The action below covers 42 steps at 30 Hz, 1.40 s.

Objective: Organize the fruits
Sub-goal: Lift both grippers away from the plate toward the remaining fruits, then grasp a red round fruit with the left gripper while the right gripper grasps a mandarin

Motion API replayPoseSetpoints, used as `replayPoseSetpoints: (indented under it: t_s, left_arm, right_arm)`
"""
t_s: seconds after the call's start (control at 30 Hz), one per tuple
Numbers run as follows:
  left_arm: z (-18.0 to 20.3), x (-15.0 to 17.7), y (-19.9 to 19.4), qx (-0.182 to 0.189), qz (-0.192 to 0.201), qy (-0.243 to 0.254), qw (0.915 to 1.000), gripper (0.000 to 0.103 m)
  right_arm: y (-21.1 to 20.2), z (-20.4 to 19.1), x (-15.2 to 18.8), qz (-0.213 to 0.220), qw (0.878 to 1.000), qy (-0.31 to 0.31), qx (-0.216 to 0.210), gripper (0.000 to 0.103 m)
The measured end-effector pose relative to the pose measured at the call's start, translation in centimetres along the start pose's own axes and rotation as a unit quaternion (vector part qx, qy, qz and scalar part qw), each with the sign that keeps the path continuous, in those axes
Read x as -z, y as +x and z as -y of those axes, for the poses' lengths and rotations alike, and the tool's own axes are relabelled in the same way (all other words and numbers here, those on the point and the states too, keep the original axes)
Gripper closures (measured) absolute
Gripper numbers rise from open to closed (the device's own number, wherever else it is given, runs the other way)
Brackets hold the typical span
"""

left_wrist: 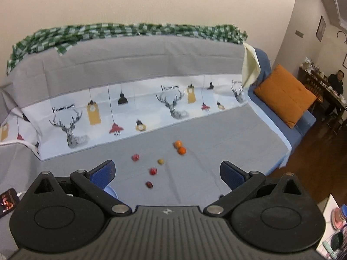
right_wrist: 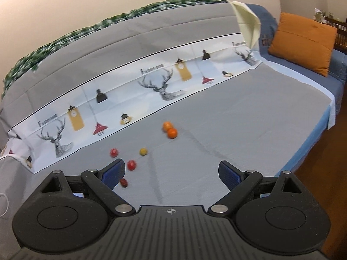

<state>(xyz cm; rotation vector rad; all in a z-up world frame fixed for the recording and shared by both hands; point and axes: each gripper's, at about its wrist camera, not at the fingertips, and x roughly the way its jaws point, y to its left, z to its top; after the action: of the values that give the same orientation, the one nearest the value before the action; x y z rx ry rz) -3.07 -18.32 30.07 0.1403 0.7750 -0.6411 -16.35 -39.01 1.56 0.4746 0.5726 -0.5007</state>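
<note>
Both tongs stand wide with nothing between their blue pads: the left tongs and the right tongs hang above a sofa draped in a grey sheet. The fruits lie loose on the seat ahead: two oranges touching each other farthest out, a small yellow fruit nearer, and three red fruits strung toward the tongs, the darkest one closest. Behind them the sheet climbs the backrest with a printed band of deer heads and lamps, and a green checked cloth lies along the top. An orange cushion leans at the right end. Beyond it, a person sits at a cluttered table by the cream wall.
</note>
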Motion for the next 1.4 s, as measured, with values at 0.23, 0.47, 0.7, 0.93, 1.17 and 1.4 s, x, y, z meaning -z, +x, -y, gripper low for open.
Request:
replayPoseSetpoints:
  t_s: [0.23,0.47,0.7,0.93,1.17,1.4]
  left_arm:
    - [1.6,-0.7,3.2,0.011,-0.026,0.019,0.9994,0.0]
    - [0.9,-3.0,6.3,0.017,-0.022,-0.009,0.9996,0.0]
    - [2.4,-3.7,13.8,0.039,-0.063,0.016,0.9971,0.0]
    - [-1.9,0.8,30.5,0.0,-0.153,0.038,0.9875,0.0]
    - [-7.7,8.6,46.5,-0.032,-0.236,-0.024,0.971,0.0]
    - [-9.7,11.6,55.1,-0.016,-0.261,-0.058,0.9635,0.0]
  right_arm:
    - [1.3,1.3,-0.3,-0.005,1.0,0.002,0.012,0.009]
    - [3.5,1.6,-0.6,-0.021,1.0,-0.004,0.017,0.009]
    - [7.6,2.4,-0.9,-0.027,0.999,-0.016,0.031,0.009]
    - [15.4,3.9,-1.4,-0.037,0.999,-0.01,0.021,0.007]
    - [27.4,3.7,-1.5,-0.053,0.998,-0.045,0.011,0.007]
    - [38.7,1.0,-1.5,-0.076,0.994,-0.073,0.002,0.007]
